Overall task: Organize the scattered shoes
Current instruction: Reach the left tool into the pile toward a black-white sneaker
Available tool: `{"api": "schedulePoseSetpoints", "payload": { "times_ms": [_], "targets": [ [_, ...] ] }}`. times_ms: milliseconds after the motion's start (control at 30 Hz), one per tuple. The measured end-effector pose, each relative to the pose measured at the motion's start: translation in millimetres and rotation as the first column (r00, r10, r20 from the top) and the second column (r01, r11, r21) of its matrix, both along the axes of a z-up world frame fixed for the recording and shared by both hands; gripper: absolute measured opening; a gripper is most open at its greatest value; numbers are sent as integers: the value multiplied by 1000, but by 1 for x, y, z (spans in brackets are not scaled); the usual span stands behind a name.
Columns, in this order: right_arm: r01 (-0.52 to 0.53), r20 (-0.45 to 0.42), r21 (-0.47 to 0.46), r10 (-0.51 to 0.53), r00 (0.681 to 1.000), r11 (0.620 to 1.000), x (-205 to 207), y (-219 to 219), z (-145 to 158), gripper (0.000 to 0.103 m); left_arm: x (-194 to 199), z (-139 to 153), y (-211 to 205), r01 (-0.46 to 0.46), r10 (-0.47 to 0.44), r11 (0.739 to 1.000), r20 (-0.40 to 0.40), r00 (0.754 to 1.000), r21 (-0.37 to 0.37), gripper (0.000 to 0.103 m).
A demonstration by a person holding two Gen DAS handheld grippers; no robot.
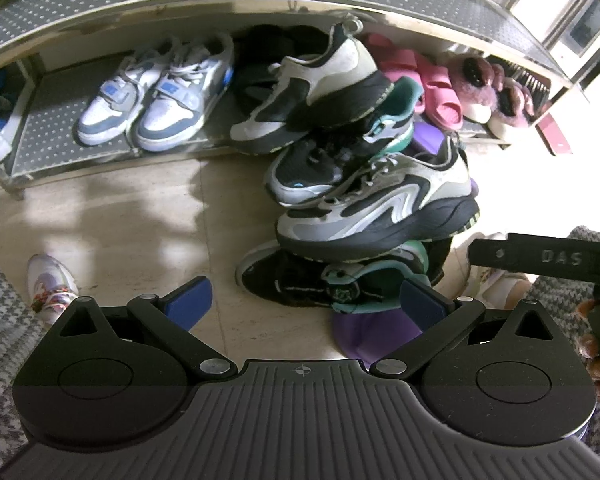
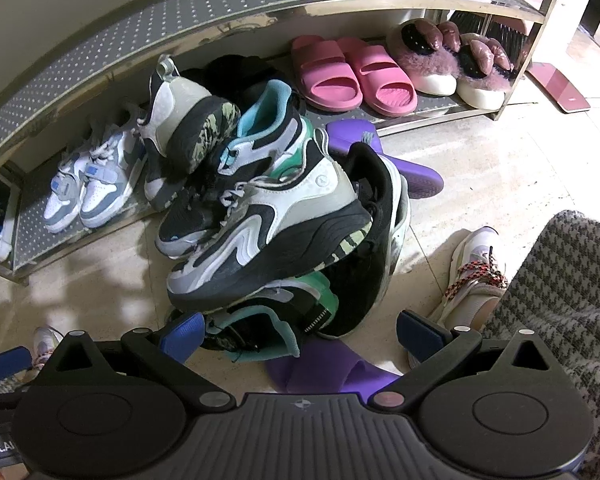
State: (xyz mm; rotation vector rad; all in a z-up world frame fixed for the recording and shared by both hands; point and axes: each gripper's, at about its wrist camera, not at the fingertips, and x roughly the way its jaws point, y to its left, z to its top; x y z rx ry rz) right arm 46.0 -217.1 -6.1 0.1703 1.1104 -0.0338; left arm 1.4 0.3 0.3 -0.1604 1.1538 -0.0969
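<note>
Below, pale floor tiles [image 1: 140,220] meet a metal shoe rack [image 1: 60,140], and the heap of sneakers [image 2: 268,220] lies just beyond both spread, empty tools [image 1: 306,300] [image 2: 300,334].

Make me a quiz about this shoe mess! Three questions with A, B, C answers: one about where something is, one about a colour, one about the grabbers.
1. Where are the pink slides?
A. on the low shelf
B. on top of the pile
C. on the person's feet

2. What colour is the slipper lying on the floor behind the pile?
A. yellow
B. purple
C. red

3. How are the two grippers?
A. both shut on a shoe
B. one open, one shut
C. both open, holding nothing

Answers:
1 A, they sit side by side on the shelf next to the fluffy slippers.
2 B, its sole shows purple.
3 C, the left gripper and right gripper each show blue fingers spread wide with nothing between them.
</note>
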Motion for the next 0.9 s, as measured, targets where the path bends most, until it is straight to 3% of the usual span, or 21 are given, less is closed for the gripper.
{"api": "schedulePoseSetpoints", "payload": {
  "times_ms": [167, 267, 300, 367, 433, 533, 600, 700, 733, 900],
  "targets": [
    [-80, 149, 33, 74, 986, 996, 4, -4, 33, 103, 14, 7, 7, -7, 6, 998, 13, 1000, 69, 92],
    [-173, 209, 55, 158, 965, 983, 15, -7, 52, 103, 30, 16, 6, 89, -94, 992, 67, 993, 85, 84],
    [-253, 223, 64, 233, 947, 965, 29, -8, 62, 103, 35, 18, 5, 117, -124, 990, 84, 989, 81, 82],
    [-303, 232, 72, 279, 932, 950, 42, -11, 67, 103, 50, 21, 0, 204, -213, 976, 133, 968, 80, 80],
    [-357, 253, 63, 331, 909, 932, 62, -14, 73, 103, 62, 21, -2, 266, -275, 961, 161, 948, 77, 67],
    [-352, 294, 37, 326, 898, 935, 80, -22, 72, 103, 86, 20, -4, 344, -346, 938, 194, 918, 41, 54],
    [-310, 286, 51, 283, 916, 950, 89, -29, 67, 103, 99, 19, -5, 380, -375, 925, 213, 902, 19, 54],
    [-253, 281, 76, 222, 934, 965, 102, -38, 68, 103, 118, 19, -12, 433, -425, 901, 256, 868, 26, 65],
    [-246, 295, 83, 212, 932, 966, 102, -41, 72, 103, 123, 17, -16, 446, -440, 894, 264, 858, 43, 71],
    [-199, 300, 171, 141, 943, 965, 109, -62, 81, 103, 153, 7, -29, 495, -512, 859, 276, 814, 133, 73]
  ]
}}
